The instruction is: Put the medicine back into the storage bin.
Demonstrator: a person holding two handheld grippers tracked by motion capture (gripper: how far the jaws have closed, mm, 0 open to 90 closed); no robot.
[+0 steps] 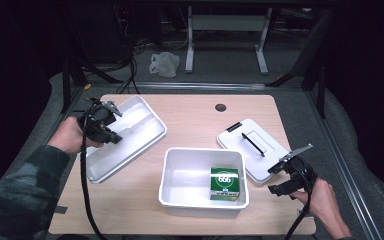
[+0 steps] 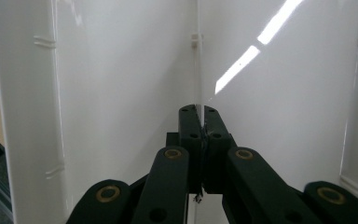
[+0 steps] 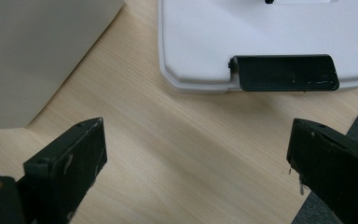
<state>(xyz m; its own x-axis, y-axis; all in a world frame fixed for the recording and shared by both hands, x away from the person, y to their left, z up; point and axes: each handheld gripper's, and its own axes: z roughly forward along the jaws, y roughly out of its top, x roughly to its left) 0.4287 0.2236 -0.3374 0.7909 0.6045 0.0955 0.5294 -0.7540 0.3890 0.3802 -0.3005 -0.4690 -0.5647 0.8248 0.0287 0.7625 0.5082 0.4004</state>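
A white divided tray (image 1: 139, 131) lies tilted at the table's left. My left gripper (image 1: 111, 125) holds it: in the left gripper view, the left gripper (image 2: 198, 112) is shut on the tray's thin divider wall (image 2: 197, 70). A white bin (image 1: 176, 172) stands at the centre front with a green box (image 1: 224, 183) inside it. To its right lies the white lid (image 1: 264, 155) with a black handle. My right gripper (image 1: 286, 171) hovers open beside the lid. In the right gripper view, the right gripper (image 3: 196, 140) is wide open over bare wood, short of the lid's black latch (image 3: 284, 72).
The bin's wall (image 3: 42, 56) stands close at the left of my right gripper. The table's right edge (image 3: 354, 116) drops to grey floor just beside the right jaw. A cable hole (image 1: 220, 107) sits at the table's back. Desk legs and a white bag (image 1: 164, 64) lie beyond.
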